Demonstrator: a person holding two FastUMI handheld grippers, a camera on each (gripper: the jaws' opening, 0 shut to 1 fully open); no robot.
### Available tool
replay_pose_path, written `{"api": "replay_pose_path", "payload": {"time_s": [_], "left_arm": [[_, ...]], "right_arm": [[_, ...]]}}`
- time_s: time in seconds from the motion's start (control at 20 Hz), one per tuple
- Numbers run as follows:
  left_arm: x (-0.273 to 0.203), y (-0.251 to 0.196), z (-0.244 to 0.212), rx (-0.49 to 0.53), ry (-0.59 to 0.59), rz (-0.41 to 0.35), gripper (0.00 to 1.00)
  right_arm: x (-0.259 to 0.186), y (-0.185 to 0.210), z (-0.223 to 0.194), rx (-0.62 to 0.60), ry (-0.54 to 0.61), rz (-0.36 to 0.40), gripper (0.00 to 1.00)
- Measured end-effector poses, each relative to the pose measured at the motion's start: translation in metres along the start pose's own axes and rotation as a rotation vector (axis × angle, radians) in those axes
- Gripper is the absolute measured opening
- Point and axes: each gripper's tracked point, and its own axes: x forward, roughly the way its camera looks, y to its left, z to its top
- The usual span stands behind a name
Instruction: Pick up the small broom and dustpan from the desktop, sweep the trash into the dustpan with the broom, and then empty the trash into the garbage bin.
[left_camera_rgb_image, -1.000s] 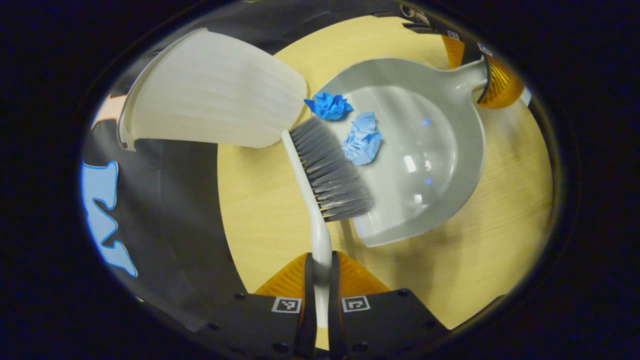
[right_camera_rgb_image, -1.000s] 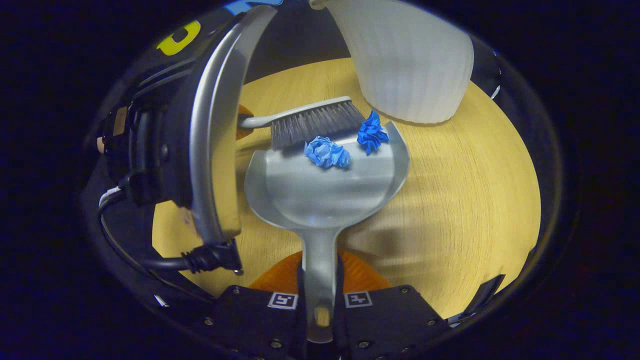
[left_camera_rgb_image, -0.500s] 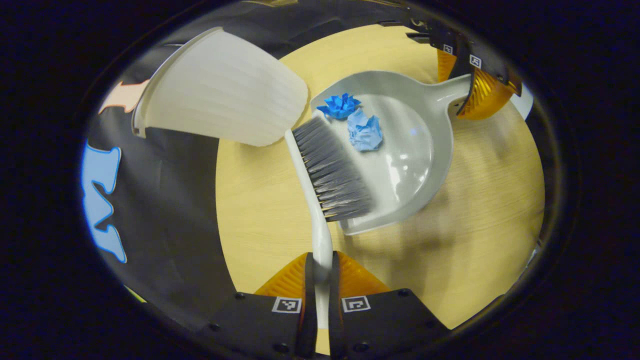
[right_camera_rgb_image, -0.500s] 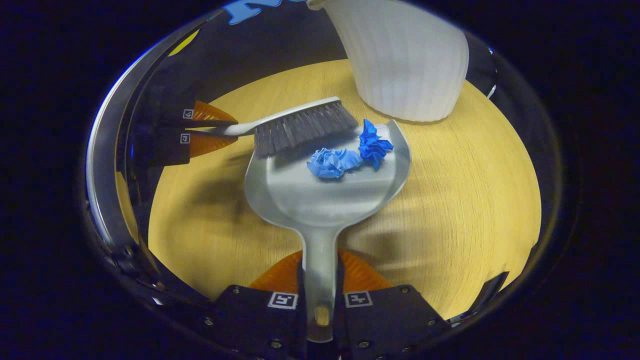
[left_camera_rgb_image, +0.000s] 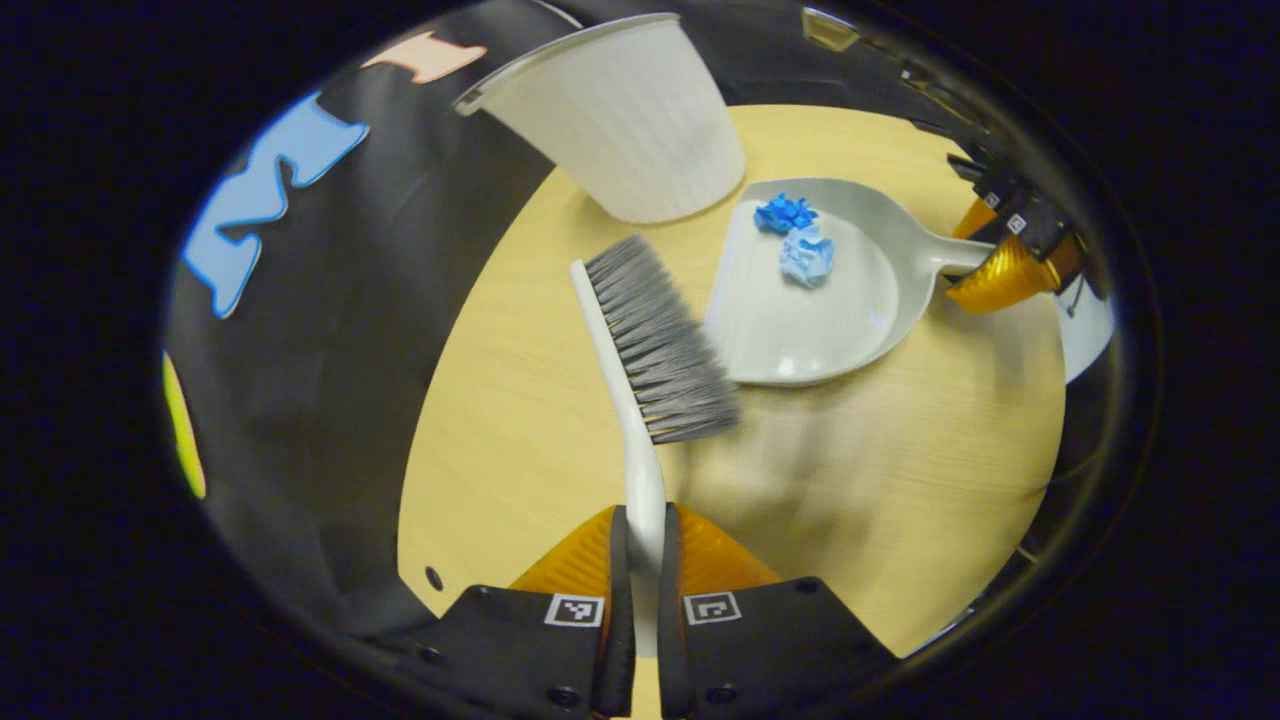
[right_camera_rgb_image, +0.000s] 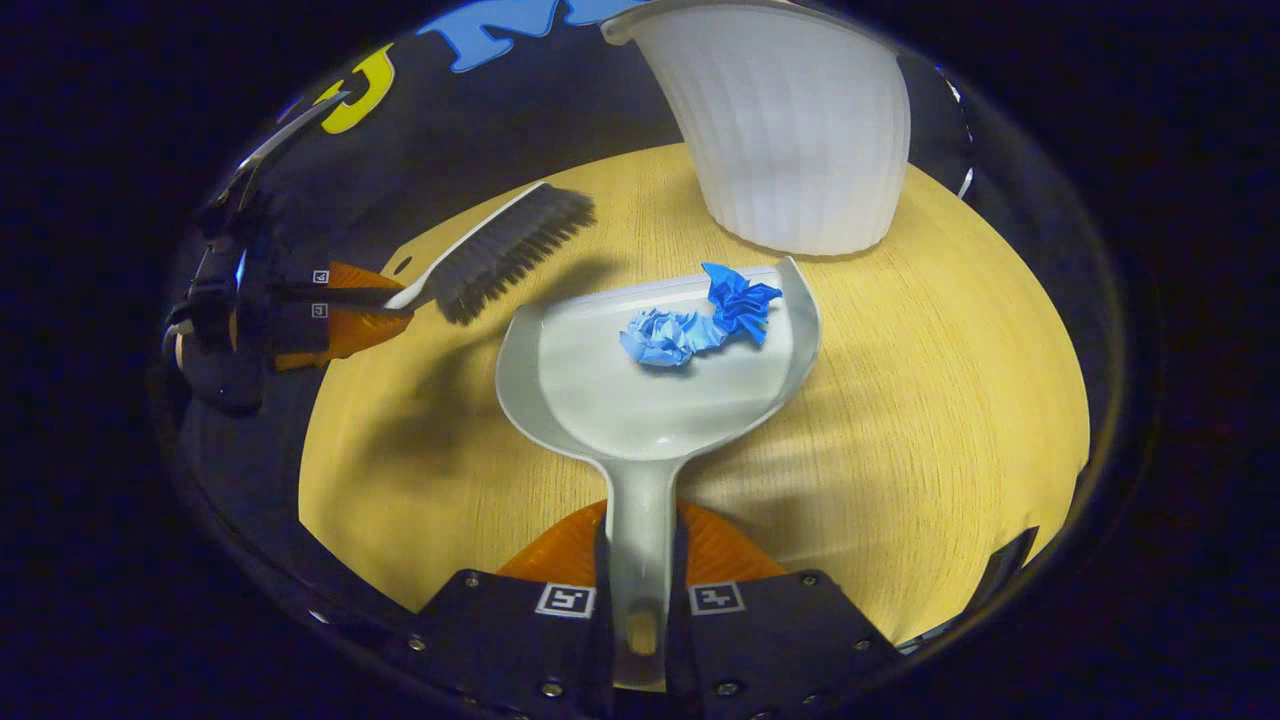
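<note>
My left gripper (left_camera_rgb_image: 640, 545) is shut on the white handle of the small broom (left_camera_rgb_image: 655, 345), whose grey bristles hang above the table to the left of the dustpan. My right gripper (right_camera_rgb_image: 640, 560) is shut on the handle of the grey dustpan (right_camera_rgb_image: 650, 390). Two crumpled blue paper balls, a light one (right_camera_rgb_image: 662, 337) and a darker one (right_camera_rgb_image: 738, 298), lie inside the pan near its front lip. In the left gripper view the dustpan (left_camera_rgb_image: 850, 310) sits to the right of the broom, with the right gripper (left_camera_rgb_image: 1010, 270) behind it. The white ribbed garbage bin (right_camera_rgb_image: 790, 130) stands just beyond the pan.
The round wooden table (right_camera_rgb_image: 950, 400) has open surface right of the dustpan. Its edge curves close behind the bin (left_camera_rgb_image: 625, 120). In the right gripper view, the broom (right_camera_rgb_image: 500, 250) and left gripper (right_camera_rgb_image: 330, 305) hover at the far left.
The broom has pulled back and away from the dustpan's lip, leaving both paper balls inside the pan. The dustpan has stayed in my right gripper, held near the bin.
</note>
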Motion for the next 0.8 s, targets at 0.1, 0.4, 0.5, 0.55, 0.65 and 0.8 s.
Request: {"api": "replay_pose_path", "payload": {"time_s": [0.1, 0.4, 0.5, 0.55, 0.65, 0.8], "left_arm": [[-0.003, 0.001, -0.01, -0.099, 0.018, 0.01, 0.15], [-0.013, -0.013, -0.046, -0.302, 0.058, 0.052, 0.15], [-0.015, -0.019, -0.058, -0.355, 0.063, 0.066, 0.15], [-0.017, -0.022, -0.066, -0.381, 0.065, 0.077, 0.15], [-0.018, -0.03, -0.082, -0.435, 0.063, 0.101, 0.15], [-0.012, -0.045, -0.102, -0.521, 0.047, 0.135, 0.15]], "right_arm": [[0.004, -0.002, 0.0, -0.002, -0.008, 0.014, 0.19], [0.007, 0.007, 0.008, 0.034, -0.084, 0.086, 0.19], [0.006, 0.011, 0.009, 0.048, -0.103, 0.119, 0.2], [0.006, 0.012, 0.01, 0.043, -0.114, 0.13, 0.2], [0.012, 0.01, 0.01, 0.02, -0.137, 0.143, 0.19], [0.014, 0.011, 0.015, -0.004, -0.17, 0.176, 0.19]]}}
